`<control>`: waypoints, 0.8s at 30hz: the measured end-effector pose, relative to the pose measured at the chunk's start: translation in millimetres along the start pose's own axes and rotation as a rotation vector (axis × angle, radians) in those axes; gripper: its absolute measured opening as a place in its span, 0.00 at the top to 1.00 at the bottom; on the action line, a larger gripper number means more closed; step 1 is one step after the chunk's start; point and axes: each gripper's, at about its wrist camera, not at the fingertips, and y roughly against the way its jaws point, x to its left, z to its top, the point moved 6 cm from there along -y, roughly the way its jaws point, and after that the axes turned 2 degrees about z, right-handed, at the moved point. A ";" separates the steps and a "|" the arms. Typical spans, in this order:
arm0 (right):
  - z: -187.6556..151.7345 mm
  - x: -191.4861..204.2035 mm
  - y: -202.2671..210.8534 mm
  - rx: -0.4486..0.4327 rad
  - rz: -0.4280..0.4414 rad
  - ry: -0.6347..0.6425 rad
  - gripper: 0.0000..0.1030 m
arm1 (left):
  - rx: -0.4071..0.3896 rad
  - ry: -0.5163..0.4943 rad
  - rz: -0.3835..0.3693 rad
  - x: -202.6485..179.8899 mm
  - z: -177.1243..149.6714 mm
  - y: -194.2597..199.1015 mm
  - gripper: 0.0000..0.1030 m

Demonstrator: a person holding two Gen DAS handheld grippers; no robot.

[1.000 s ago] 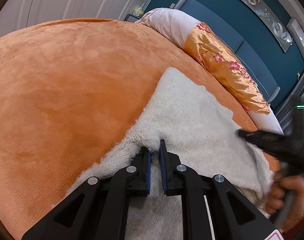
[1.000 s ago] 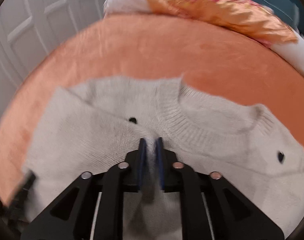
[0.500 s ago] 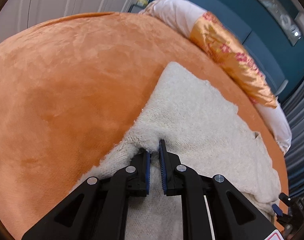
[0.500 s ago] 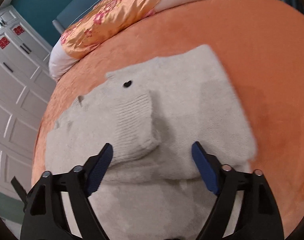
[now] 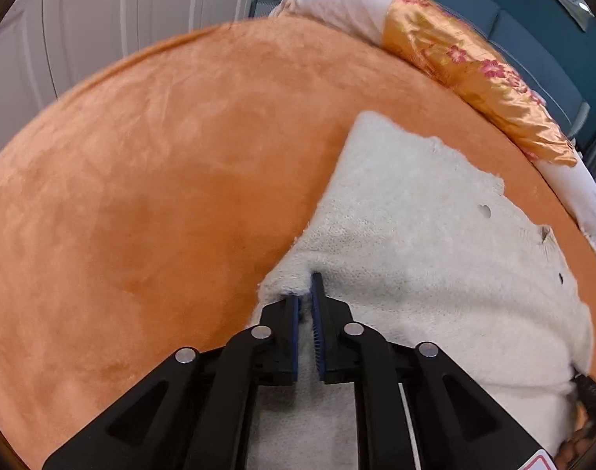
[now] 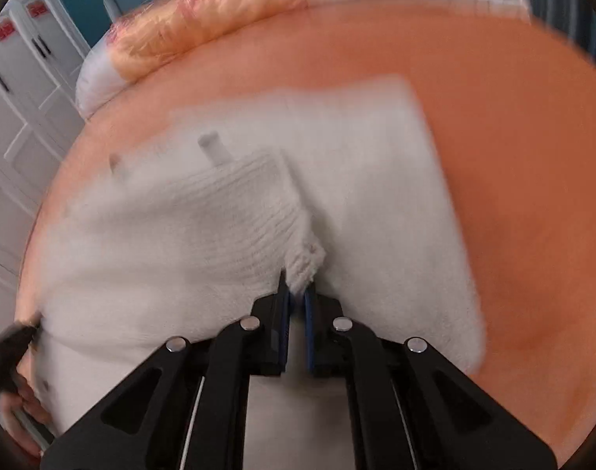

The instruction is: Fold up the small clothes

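Lying on the orange plush bedspread [image 5: 149, 180], the small cream fuzzy knitted sweater [image 5: 415, 235] is pinched at two places — the left gripper [image 5: 305, 305] is clenched on its edge, and the right gripper [image 6: 296, 305] is clenched on the corner of a folded ribbed sleeve cuff [image 6: 243, 211].

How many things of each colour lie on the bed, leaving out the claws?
Cream-white: 1, the knit sweater
Orange: 1, the plush blanket
Orange-gold floral satin and white: 1, the long bolster
Total: 3
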 end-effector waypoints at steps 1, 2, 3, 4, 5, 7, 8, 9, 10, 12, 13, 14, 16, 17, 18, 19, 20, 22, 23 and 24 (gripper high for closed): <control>5.6 4.1 4.0 0.003 -0.001 -0.018 0.94 | 0.002 -0.002 0.009 -0.5 0.4 0.8 0.88; 9.8 9.6 5.4 0.018 -0.008 -0.014 0.94 | 0.006 -0.007 0.015 -1.5 1.2 1.8 0.88; 12.7 15.4 9.1 0.036 -0.011 -0.010 0.90 | 0.010 -0.018 0.018 -3.2 1.8 4.1 0.88; 13.4 18.9 16.4 0.034 -0.010 -0.018 0.84 | 0.019 -0.035 0.007 -6.0 1.4 10.2 0.86; 14.1 17.4 28.1 0.020 -0.011 -0.031 0.82 | 0.027 -0.048 -0.018 -8.4 -0.9 19.7 0.84; 3.4 4.4 68.3 -0.028 0.026 -0.076 0.60 | 0.030 -0.071 -0.042 -7.8 -11.8 42.0 0.65; -8.0 -2.3 91.4 -0.050 0.052 -0.102 0.49 | 0.026 -0.089 -0.027 -6.0 -17.7 51.0 0.57; -17.4 -8.5 106.7 -0.065 0.063 -0.106 0.35 | 0.007 -0.105 -0.014 -1.9 -25.3 65.1 0.42; -32.4 -15.5 124.5 -0.075 0.060 -0.097 0.35 | -0.012 -0.116 -0.005 6.7 -37.2 83.0 0.33; -64.2 -29.7 150.6 -0.062 0.019 -0.076 0.34 | -0.009 -0.120 -0.022 21.9 -59.1 107.4 0.32; -85.6 -39.3 166.0 -0.052 -0.004 -0.075 0.33 | 0.017 -0.113 -0.046 32.5 -74.5 120.7 0.32; -109.6 -48.8 182.2 -0.039 -0.015 -0.079 0.32 | 0.037 -0.098 -0.060 42.6 -86.9 130.6 0.32; -147.3 -60.2 203.3 -0.012 -0.024 -0.096 0.27 | 0.069 -0.045 -0.095 62.4 -115.4 152.8 0.31; -165.1 -65.6 212.8 0.004 -0.028 -0.110 0.26 | 0.089 -0.019 -0.107 72.7 -129.8 161.6 0.31; -187.0 -69.3 221.4 0.030 -0.022 -0.125 0.24 | 0.103 -0.002 -0.107 78.6 -138.8 166.5 0.31; -202.4 -71.0 226.2 0.050 -0.020 -0.134 0.24 | 0.127 0.030 -0.114 89.4 -154.7 173.7 0.31; -220.8 -73.1 231.2 0.069 -0.023 -0.147 0.24 | 0.143 0.052 -0.123 94.7 -164.9 177.5 0.31; -241.7 -74.1 232.6 0.096 -0.004 -0.172 0.23 | 0.176 0.099 -0.142 103.1 -184.7 182.4 0.31; -254.0 -73.1 230.6 0.117 0.007 -0.194 0.23 | 0.187 0.121 -0.144 106.5 -192.5 184.2 0.31; -261.2 -72.1 229.9 0.130 0.016 -0.208 0.23 | 0.195 0.148 -0.144 109.9 -200.2 185.6 0.31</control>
